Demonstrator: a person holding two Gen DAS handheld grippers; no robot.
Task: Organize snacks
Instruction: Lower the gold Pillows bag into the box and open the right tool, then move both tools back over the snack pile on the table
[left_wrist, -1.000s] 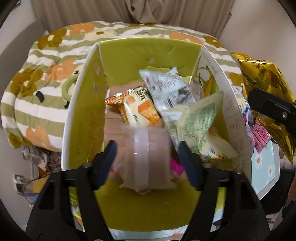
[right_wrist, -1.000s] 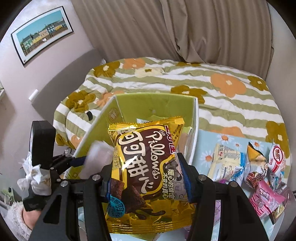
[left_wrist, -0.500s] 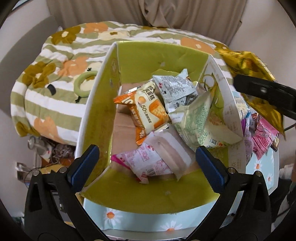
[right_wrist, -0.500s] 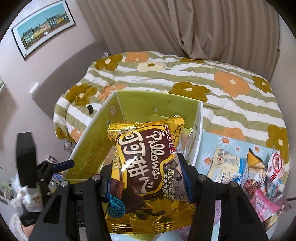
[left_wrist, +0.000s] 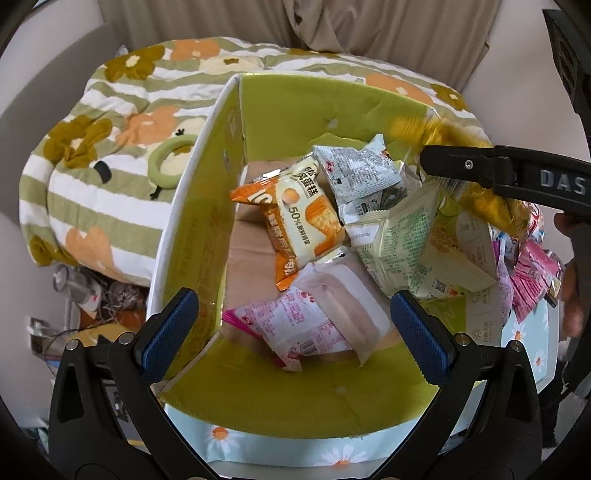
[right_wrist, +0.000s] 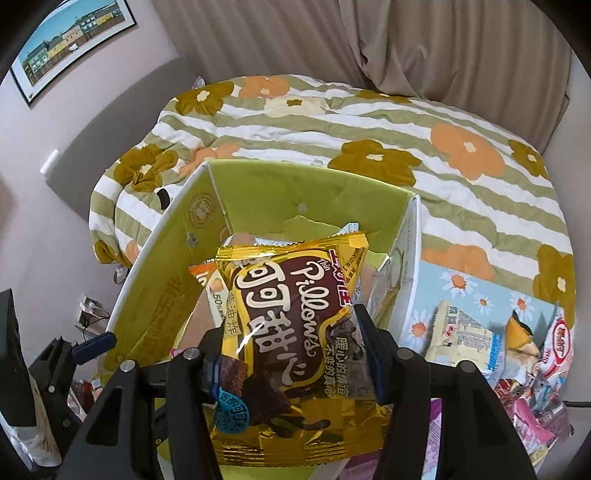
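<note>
Loading is the step in hand: I have the right gripper carrying a gold foil bag of chocolate pillow snacks over the green-lined cardboard box, and its jaws have just been opening with the bag between them. From the right wrist view the blue pads flank the bag's lower half; the right pad looks to have come a little off the foil, so I judge the release is under way, though I cannot tell for certain whether the left pad presses or only touches. My left gripper hangs over the near end of the same box with its jaws spread as wide as they go and nothing between them; directly below it lies a pink-and-white wrapped pastry packet on the box floor. Further in lie an orange-and-cream cake packet, a silver foil packet and a pale green printed pouch leaning on the right wall. More loose snacks wait on the daisy-print cloth to the right of the box, well outside it. Next, I think, the right jaws need to part fully so the gold bag falls clear onto the pile, not onto the rim; then the empty left gripper must stay out of its way while I go back to the cloth for another packet.
</note>
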